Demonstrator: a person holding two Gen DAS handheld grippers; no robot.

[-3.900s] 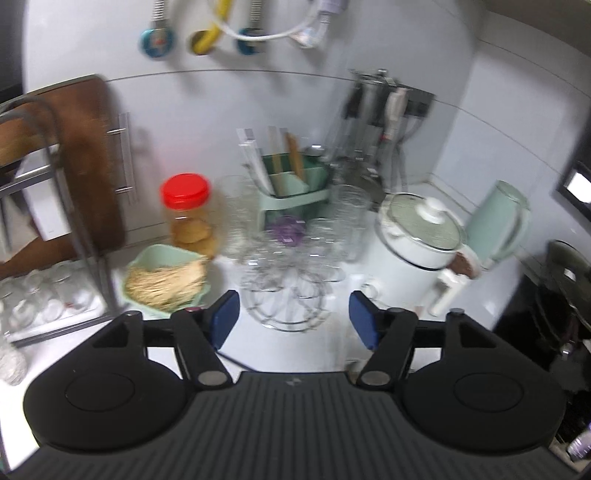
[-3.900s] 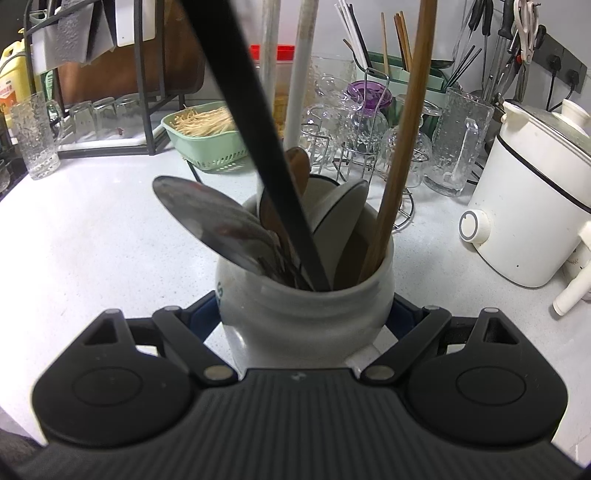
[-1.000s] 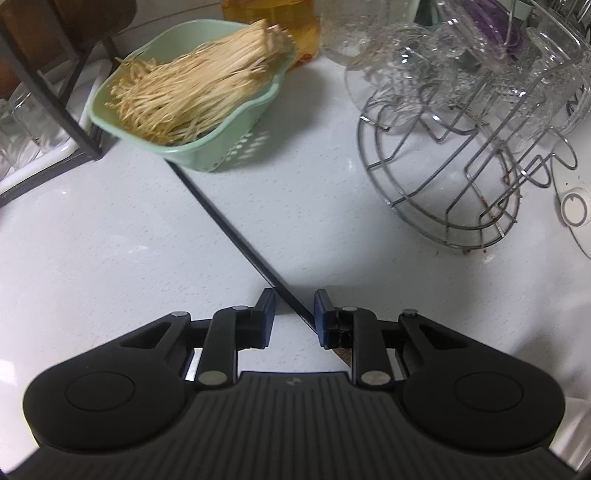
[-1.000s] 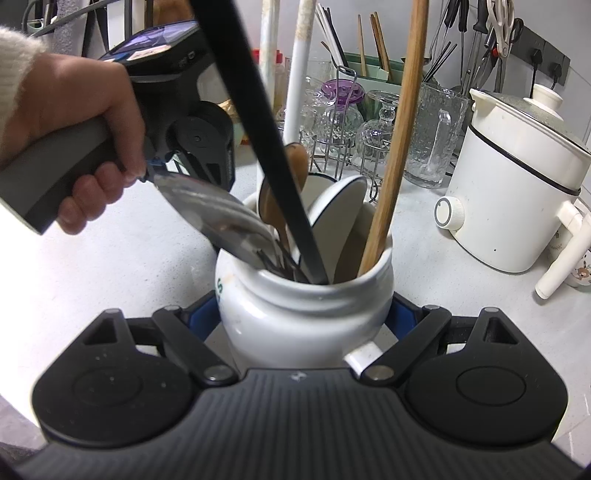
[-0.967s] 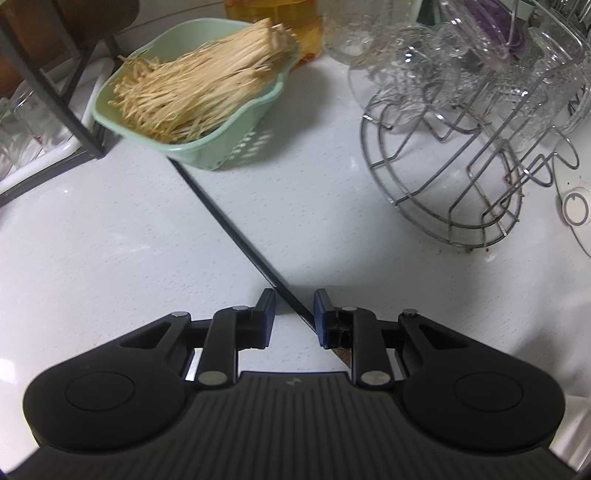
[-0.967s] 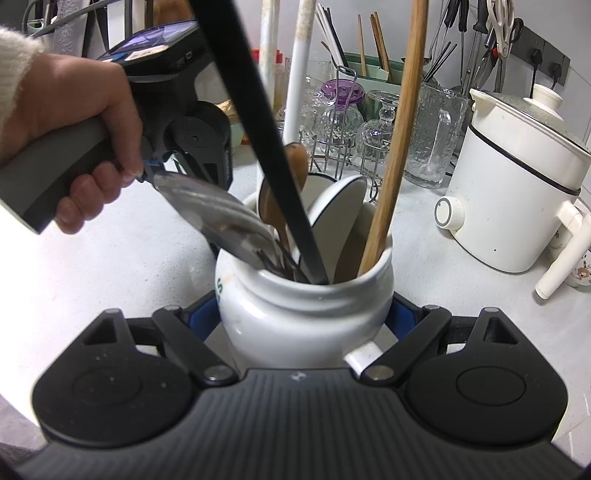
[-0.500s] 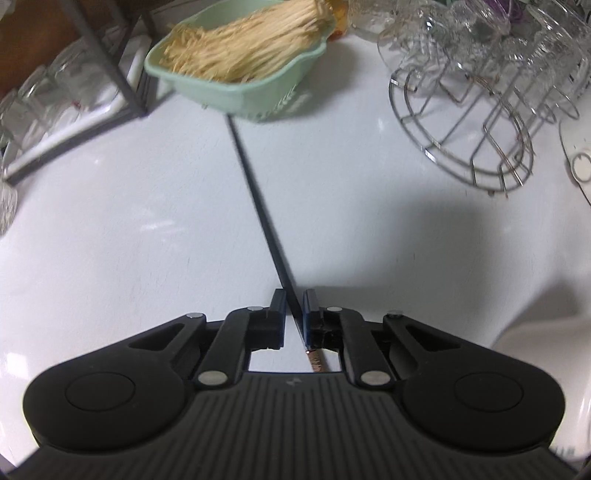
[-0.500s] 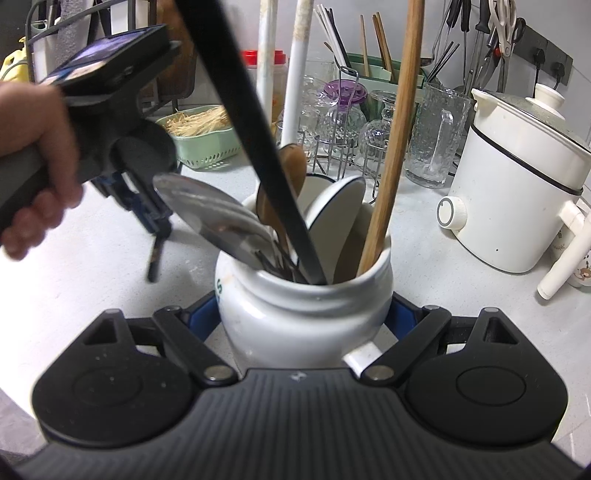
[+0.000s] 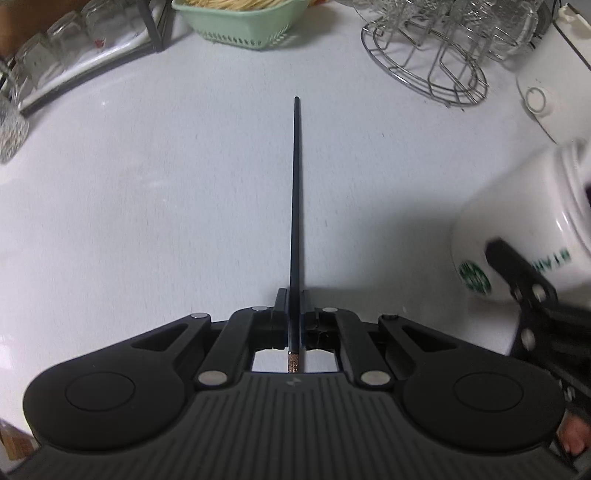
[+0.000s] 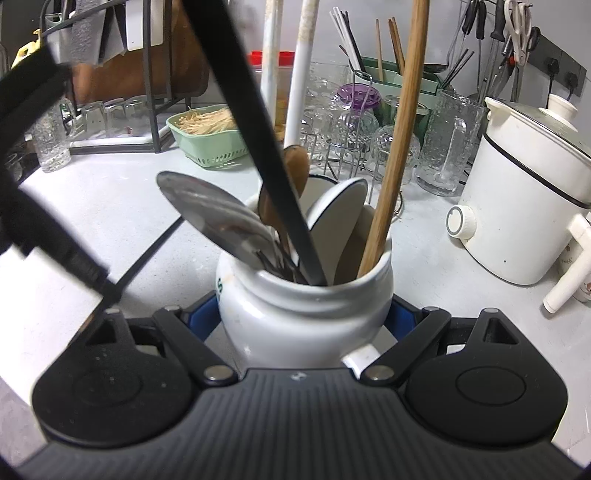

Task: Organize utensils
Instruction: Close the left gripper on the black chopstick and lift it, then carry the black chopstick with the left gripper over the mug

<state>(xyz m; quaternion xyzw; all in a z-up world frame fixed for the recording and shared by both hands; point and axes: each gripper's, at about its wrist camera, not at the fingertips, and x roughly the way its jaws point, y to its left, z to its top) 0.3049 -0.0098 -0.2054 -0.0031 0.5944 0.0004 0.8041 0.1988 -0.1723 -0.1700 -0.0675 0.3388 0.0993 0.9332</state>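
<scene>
Left gripper (image 9: 294, 308): jaws have just closed, clamped on 1 black chopstick (image 9: 296, 192), left of the jar, so it can be carried.
Right gripper (image 10: 304, 314): pads pinch the white jar (image 10: 303, 314), steadying it.
Jar: already holds spoons and ladles.

Utensils (image 10: 236, 225) in jar (image 10: 306, 314), basket (image 10: 210, 142) behind

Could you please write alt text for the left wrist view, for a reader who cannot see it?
The left tongs are shut on a black chopstick that points away over a white counter. A white jar, held by the right tongs, stands at the right; a green basket and a wire rack sit at the far edge.
</scene>
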